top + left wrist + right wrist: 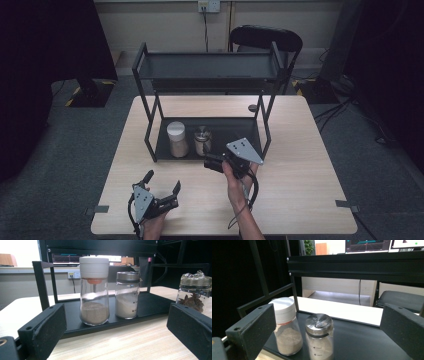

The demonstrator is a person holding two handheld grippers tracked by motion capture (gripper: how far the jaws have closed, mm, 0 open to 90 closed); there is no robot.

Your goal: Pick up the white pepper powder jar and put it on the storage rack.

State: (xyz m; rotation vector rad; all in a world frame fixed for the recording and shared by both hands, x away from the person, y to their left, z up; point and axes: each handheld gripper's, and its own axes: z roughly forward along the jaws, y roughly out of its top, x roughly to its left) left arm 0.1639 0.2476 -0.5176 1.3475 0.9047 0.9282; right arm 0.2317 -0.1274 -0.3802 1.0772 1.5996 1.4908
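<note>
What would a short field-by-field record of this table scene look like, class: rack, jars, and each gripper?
rack: black two-shelf rack on the wooden table
white-lidded jar: lower shelf, left, brownish powder
metal-lidded jar: lower shelf, beside it on the right, pale powder
third jar: star anise inside, in the left gripper view, on the table outside the rack
left gripper: open, near the table's front edge
right gripper: open, facing the metal-lidded jar

left gripper (162, 183): held low near the table's front edge, jaws spread wide | right gripper (214, 163): raised farther forward, jaws spread wide, nothing clasped | both forearms entered from the bottom
</note>
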